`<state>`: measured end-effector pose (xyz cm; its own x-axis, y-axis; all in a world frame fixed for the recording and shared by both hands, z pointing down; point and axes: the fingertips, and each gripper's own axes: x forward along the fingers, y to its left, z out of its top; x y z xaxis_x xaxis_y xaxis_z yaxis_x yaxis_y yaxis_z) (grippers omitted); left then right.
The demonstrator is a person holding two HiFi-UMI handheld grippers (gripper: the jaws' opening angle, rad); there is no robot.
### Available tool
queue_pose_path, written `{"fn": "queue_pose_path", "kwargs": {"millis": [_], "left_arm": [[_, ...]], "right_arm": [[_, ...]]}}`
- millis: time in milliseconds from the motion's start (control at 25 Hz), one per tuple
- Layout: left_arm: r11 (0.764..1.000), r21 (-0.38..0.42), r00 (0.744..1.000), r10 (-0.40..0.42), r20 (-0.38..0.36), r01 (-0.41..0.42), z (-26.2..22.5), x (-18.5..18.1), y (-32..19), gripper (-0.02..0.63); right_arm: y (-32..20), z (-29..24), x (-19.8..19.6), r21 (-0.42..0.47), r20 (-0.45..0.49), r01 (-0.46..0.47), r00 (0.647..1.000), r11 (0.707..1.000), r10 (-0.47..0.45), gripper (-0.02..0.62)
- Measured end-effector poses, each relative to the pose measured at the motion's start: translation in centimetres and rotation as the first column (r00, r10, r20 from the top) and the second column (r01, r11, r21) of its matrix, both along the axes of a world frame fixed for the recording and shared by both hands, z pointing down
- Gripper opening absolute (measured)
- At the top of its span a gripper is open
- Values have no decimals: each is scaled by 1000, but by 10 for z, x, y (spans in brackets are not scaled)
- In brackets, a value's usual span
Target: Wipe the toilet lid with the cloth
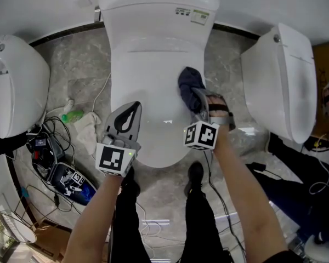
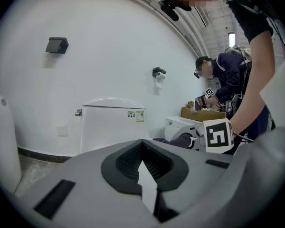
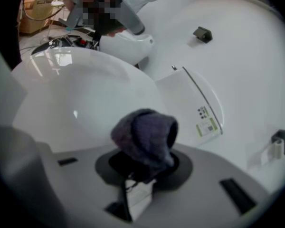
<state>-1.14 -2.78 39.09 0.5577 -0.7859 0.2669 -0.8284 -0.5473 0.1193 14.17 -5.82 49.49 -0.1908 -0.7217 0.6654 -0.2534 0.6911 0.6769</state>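
Note:
The white toilet's closed lid (image 1: pixel 151 75) fills the middle of the head view, with the tank (image 1: pixel 153 7) behind it. A dark blue cloth (image 1: pixel 189 84) rests on the lid's right side, and my right gripper (image 1: pixel 200 100) is shut on it. In the right gripper view the cloth (image 3: pixel 145 139) bunches out of the jaws above the glossy lid (image 3: pixel 76 94). My left gripper (image 1: pixel 129 114) hovers over the lid's left front, shut with nothing in it. Its own view looks level at the tank (image 2: pixel 111 120) past the left gripper (image 2: pixel 145 167).
Another white toilet (image 1: pixel 11 86) stands at the left and one (image 1: pixel 282 78) at the right. Cables and devices (image 1: pixel 55 158), a green bottle (image 1: pixel 71 115) and a pale rag (image 1: pixel 90 126) lie on the floor at the left. A second person (image 2: pixel 228 75) stands beyond a cardboard box (image 2: pixel 202 113).

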Motion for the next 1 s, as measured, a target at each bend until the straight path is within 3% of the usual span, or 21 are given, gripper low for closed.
{"fn": "queue_pose_path", "kwargs": {"millis": [1000], "left_arm": [[999,22,999,34,-3,-34,-15,13,17,9]], "right_arm": [[173,15,3,-136,33,-4,999,991,9,98]]}}
